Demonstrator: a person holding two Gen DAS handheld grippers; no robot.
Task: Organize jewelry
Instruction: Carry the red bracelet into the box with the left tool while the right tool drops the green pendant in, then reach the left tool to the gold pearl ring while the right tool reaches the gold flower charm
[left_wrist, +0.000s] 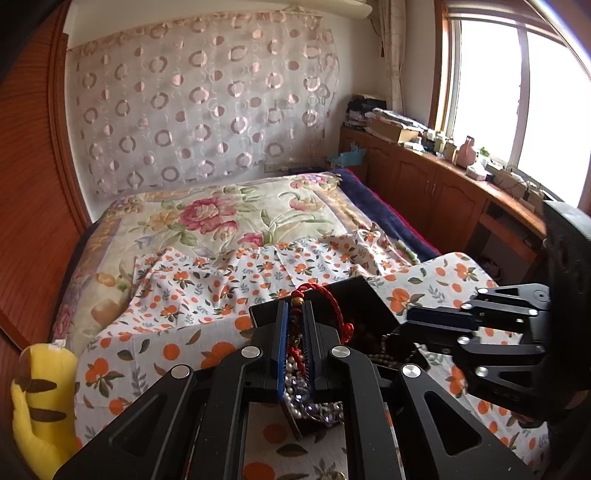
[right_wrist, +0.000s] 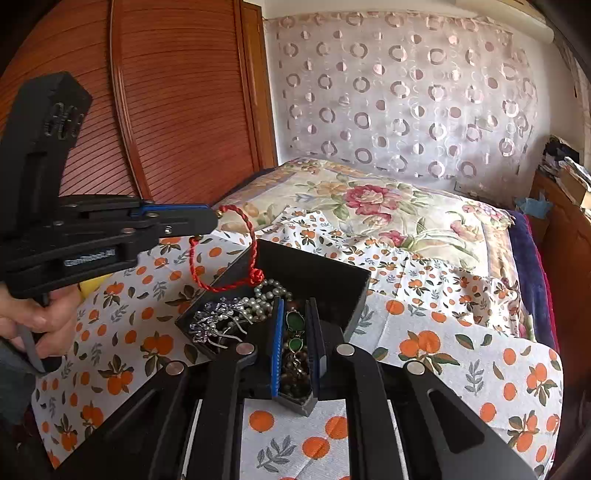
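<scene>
A black open box (right_wrist: 325, 273) of jewelry sits on an orange-print cloth (right_wrist: 461, 354) on the bed. It holds a pearl necklace (right_wrist: 271, 295), a silver rhinestone piece (right_wrist: 218, 317) and a green-stone beaded necklace (right_wrist: 295, 332). My left gripper (left_wrist: 298, 306) is shut on a red braided cord bracelet (left_wrist: 334, 306), held above the box (left_wrist: 354, 299); the cord (right_wrist: 236, 243) hangs in a loop from its tips (right_wrist: 212, 218). My right gripper (right_wrist: 295, 306) is nearly closed inside the box around the green-stone necklace; a grip cannot be confirmed.
A yellow plush toy (left_wrist: 40, 402) lies at the bed's left edge. A floral quilt (left_wrist: 207, 218) covers the bed behind the cloth. A wooden wardrobe (right_wrist: 177, 96) stands left, and a cluttered wooden cabinet (left_wrist: 443, 177) runs under the window at the right.
</scene>
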